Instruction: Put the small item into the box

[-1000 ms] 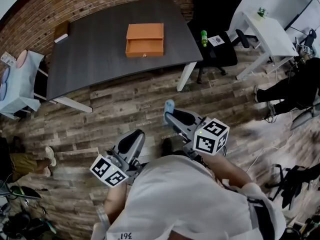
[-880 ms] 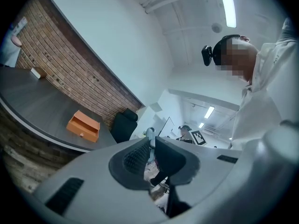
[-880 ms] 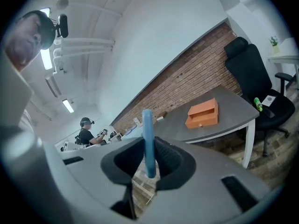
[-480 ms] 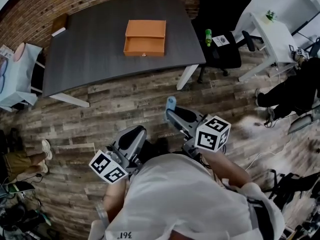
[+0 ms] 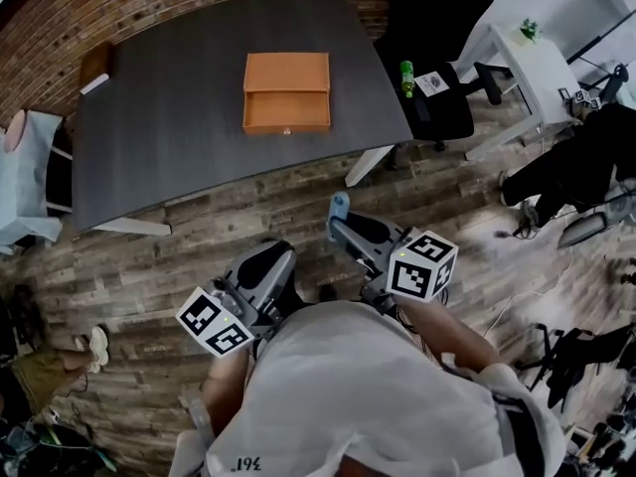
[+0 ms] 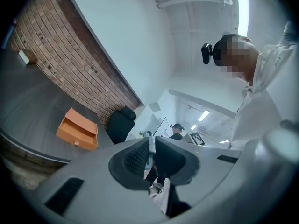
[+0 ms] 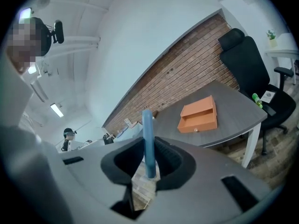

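Observation:
An orange box (image 5: 286,92) with its drawer pulled open sits on the dark table (image 5: 179,127); it also shows in the left gripper view (image 6: 77,132) and the right gripper view (image 7: 198,115). My right gripper (image 5: 339,223) is held over the wooden floor, short of the table, shut on a slim blue stick (image 5: 338,207) that stands up between its pads (image 7: 148,139). My left gripper (image 5: 274,259) hangs beside it, lower left. Its jaws (image 6: 152,155) stand almost together and I see nothing held in them.
A white table leg (image 5: 362,165) stands just ahead of the right gripper. A black office chair (image 5: 432,38) with a green bottle (image 5: 405,76) is at the table's right, then a white desk (image 5: 532,58) and a seated person (image 5: 571,172). A notebook (image 5: 94,68) lies at the table's far left corner.
The table and box have shifted slightly in the head view as I move. Both grippers keep their pose, and the blue stick stays in the right one.

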Available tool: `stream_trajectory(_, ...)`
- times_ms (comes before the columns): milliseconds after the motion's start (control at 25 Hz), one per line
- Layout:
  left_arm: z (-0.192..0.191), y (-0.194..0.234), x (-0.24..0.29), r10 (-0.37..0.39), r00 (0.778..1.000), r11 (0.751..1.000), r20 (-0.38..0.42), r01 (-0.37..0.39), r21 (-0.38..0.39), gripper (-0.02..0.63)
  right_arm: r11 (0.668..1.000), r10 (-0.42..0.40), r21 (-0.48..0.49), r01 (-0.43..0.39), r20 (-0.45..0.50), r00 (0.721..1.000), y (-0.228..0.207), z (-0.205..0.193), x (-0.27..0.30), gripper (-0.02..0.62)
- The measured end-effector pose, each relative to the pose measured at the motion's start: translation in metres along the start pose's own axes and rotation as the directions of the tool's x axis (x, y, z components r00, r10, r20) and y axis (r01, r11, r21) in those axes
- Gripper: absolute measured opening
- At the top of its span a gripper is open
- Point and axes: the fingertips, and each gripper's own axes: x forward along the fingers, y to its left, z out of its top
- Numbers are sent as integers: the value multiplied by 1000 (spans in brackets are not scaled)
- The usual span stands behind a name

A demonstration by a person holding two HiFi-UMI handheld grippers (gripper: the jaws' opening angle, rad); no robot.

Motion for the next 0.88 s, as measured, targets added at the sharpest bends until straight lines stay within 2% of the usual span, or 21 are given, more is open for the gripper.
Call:
stream_trajectory(240, 57, 52, 7, -42, 999, 999, -20, 42, 23, 49, 998, -53, -14, 53, 11, 999, -7, 38, 50, 82)
stream_trajectory(400, 81, 79, 4, -52, 998, 998, -25, 53, 28, 49, 997, -75, -13, 76, 17, 997, -13, 54, 80, 83)
stream_trajectory(680, 100, 119, 1, -63, 997, 998, -46, 64, 18, 49, 995, -95, -9, 95, 28, 995, -15, 65, 121, 81)
stream_trajectory(880, 101, 127, 9, -76, 995, 997, -70, 76, 7, 49, 994, -106, 3, 106, 43, 993, -18, 69, 127, 82)
